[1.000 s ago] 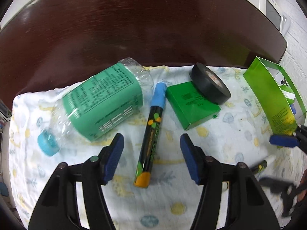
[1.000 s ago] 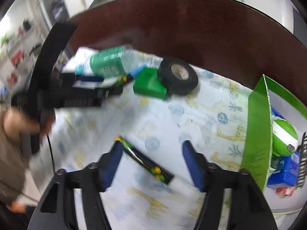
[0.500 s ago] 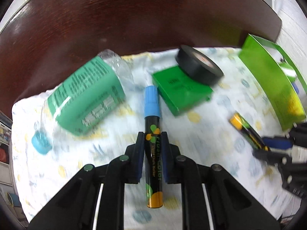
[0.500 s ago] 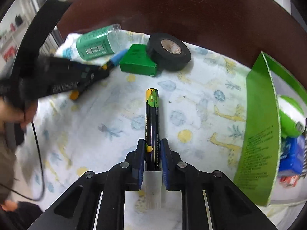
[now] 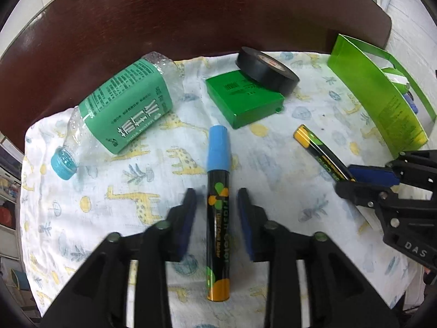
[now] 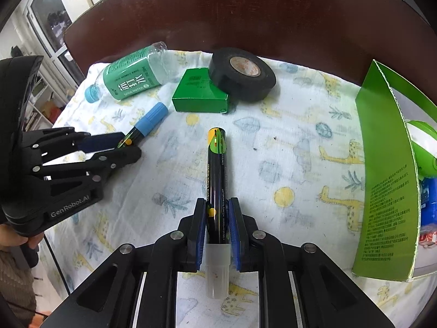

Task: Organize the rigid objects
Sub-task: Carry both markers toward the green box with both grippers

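A black chalk marker with a blue cap lies on the patterned cloth between the jaws of my left gripper, which stand apart from it on both sides; it also shows in the right wrist view. My right gripper is shut on a second black marker with a clear cap, also seen in the left wrist view. The left gripper shows in the right wrist view.
A green-labelled water bottle lies at the left. A green flat box has a black tape roll leaning on it. A green open carton with items inside stands at the right. The dark wooden table lies beyond the cloth.
My left gripper, shut on the blue-capped marker half a second ago, has opened and the marker lies on the cloth. My right gripper stays shut on the clear-capped marker.
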`<state>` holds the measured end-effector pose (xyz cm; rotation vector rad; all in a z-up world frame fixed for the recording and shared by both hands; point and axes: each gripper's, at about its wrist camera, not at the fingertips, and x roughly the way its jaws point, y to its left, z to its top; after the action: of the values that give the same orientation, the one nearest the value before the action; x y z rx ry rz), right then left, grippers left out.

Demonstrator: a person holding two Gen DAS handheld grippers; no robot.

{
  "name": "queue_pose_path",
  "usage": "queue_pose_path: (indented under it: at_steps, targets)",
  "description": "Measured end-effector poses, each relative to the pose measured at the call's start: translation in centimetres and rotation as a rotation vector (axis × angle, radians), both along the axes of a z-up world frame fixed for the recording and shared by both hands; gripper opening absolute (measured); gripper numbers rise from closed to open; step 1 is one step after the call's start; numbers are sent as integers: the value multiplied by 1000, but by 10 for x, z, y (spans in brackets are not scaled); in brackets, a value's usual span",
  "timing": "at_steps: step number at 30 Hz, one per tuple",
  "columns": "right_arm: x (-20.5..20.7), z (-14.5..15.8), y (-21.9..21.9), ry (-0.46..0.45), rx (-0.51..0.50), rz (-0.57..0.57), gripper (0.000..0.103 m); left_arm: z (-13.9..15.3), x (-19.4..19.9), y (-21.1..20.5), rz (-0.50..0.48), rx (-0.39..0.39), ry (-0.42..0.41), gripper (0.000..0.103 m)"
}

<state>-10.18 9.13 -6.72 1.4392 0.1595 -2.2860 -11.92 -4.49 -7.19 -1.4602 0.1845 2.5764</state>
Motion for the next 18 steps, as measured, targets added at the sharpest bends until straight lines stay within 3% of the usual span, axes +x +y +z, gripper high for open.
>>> queue_pose_path:
  at_steps: [3,5,9,18]
  targets:
    - [2,-2,-1,16,17,4,17,-1,-4,-6,29,51,12,38]
    - [6,-5,-1,36,30,8,17,0,-4,-6,36,51,8,13]
    - [13,-4,9,2,-77,-3,17,14,4,-1,0,96,6,14]
    - [22,41,50,109,-188,-92,17,76,19,30,-64,145,125,14]
